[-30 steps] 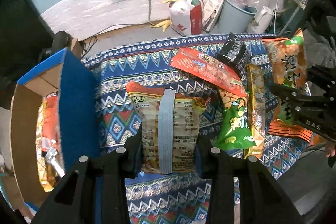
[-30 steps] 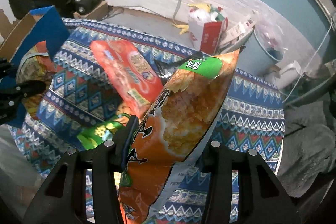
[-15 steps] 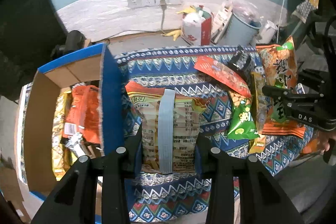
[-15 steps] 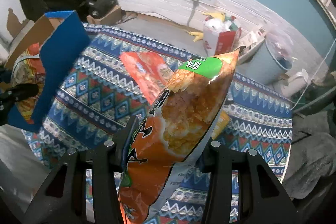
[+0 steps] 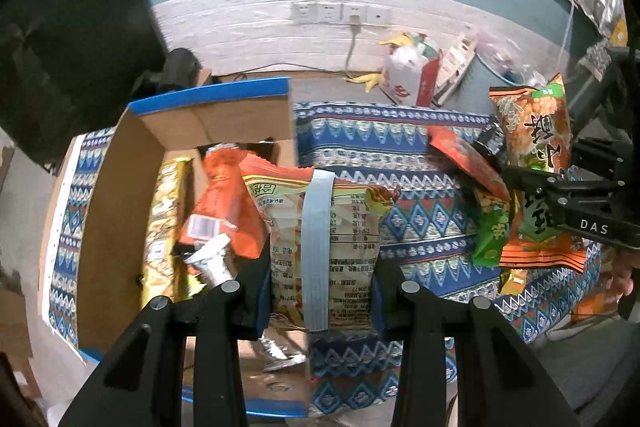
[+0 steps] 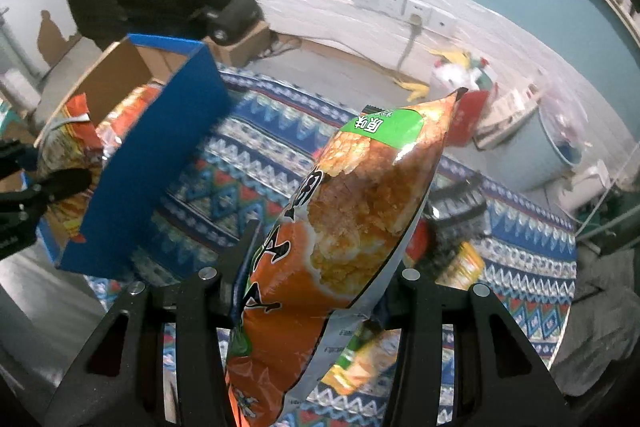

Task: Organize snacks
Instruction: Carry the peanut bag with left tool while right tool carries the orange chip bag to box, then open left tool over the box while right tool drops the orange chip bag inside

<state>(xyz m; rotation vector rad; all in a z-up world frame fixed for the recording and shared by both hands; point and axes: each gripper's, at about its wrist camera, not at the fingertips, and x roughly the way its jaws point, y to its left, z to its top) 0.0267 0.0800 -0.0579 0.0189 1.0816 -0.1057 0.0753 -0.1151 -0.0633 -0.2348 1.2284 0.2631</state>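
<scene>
The blue-edged cardboard box (image 5: 120, 187) on the patterned tabletop (image 5: 400, 155) already holds a gold packet (image 5: 164, 211) and an orange packet (image 5: 224, 203). The left gripper (image 5: 320, 291) has its fingers clamped on a pale yellow snack bag with a grey seam strip (image 5: 320, 227), right by the box's edge. The right gripper (image 6: 316, 291) pinches an orange rice-cracker bag (image 6: 360, 207) above the cloth.

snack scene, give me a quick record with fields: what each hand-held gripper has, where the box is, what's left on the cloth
left hand-held gripper: shut on yellow snack bag
right hand-held gripper: shut on orange snack bag
cardboard box: open, left end of patterned cloth, snacks inside
left on cloth: red packet, green packet, others partly hidden
</scene>
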